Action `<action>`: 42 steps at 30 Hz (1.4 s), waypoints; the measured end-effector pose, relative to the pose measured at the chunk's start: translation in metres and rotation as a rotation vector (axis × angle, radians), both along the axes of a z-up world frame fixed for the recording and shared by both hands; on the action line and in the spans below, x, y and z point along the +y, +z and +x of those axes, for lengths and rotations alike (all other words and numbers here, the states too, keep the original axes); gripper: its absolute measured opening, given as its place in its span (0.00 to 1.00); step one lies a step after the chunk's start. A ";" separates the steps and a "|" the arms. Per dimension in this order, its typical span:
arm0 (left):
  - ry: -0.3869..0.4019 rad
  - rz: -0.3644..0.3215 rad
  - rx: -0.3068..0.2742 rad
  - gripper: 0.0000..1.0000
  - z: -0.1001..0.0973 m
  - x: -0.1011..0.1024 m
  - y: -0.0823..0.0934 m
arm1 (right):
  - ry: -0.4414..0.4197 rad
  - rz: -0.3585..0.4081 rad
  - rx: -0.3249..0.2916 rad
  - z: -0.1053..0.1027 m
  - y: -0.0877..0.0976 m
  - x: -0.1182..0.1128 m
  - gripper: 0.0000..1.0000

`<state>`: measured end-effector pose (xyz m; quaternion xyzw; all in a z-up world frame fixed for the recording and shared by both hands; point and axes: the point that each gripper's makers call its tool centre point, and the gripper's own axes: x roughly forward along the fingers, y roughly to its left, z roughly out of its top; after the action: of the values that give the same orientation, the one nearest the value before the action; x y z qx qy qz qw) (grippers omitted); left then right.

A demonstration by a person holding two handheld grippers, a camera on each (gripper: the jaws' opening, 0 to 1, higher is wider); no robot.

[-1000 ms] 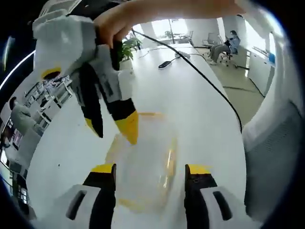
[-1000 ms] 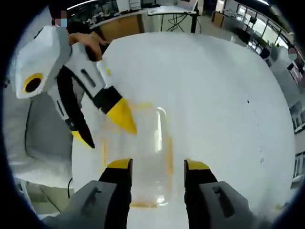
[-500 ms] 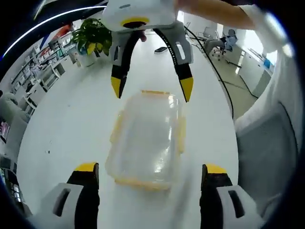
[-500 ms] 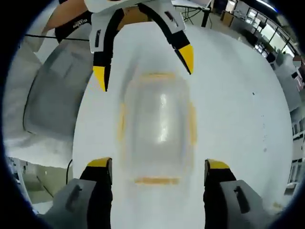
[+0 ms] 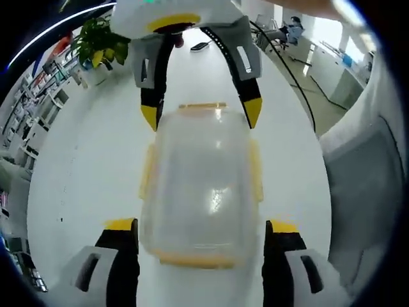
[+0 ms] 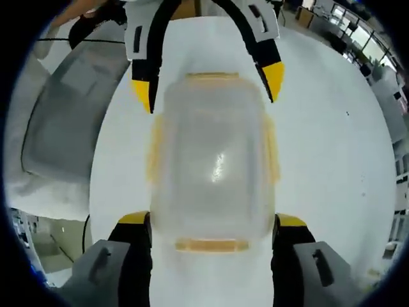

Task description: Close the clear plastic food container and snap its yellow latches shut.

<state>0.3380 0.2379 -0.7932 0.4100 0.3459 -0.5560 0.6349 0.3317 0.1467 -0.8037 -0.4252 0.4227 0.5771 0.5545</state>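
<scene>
- Clear plastic, the food container (image 5: 199,192) lies lid-up in the middle of the left gripper view on the white worktop (image 5: 83,166), with yellow latches (image 5: 255,173) along its left and right sides and at its upper and lower ends.
- The left tool (image 5: 200,229) rises from the bottom of the frame; its yellow-tipped jaws stand wide apart, one at each lower corner of the container, gripping nothing.
- At the top centre the right tool (image 5: 199,112) reaches in, its jaws spread wide and their yellow tips just beside the container's upper corners; contact cannot be judged.
- A potted plant (image 5: 99,45) stands at the upper left, and a black cable (image 5: 291,77) runs across the worktop at the upper right.
- In the right gripper view the container (image 6: 214,160) again sits at centre, with a latch (image 6: 212,244) on its lower end and others on both sides.
- The right tool (image 6: 213,224) at the bottom is wide open, jaws flanking the container's lower corners and holding nothing.
- The left tool (image 6: 208,83) comes in from the top, jaws spread beside the upper corners.
- A grey bag-like object (image 6: 61,109) lies at the left of the frame.
</scene>
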 end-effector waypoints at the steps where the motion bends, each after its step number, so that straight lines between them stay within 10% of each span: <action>1: -0.004 -0.008 0.010 0.71 -0.001 -0.001 0.000 | -0.002 0.011 -0.012 0.001 0.000 0.001 0.74; 20: -0.028 -0.055 0.010 0.70 0.001 0.007 0.002 | -0.028 0.001 -0.004 0.000 0.000 0.009 0.73; 42: -0.026 -0.043 0.003 0.70 -0.018 0.079 0.001 | -0.030 0.035 -0.013 -0.019 0.000 0.080 0.73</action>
<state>0.3204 0.3170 -0.7919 0.3997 0.3295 -0.5722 0.6358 0.3129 0.2270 -0.8037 -0.4130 0.4151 0.5732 0.5732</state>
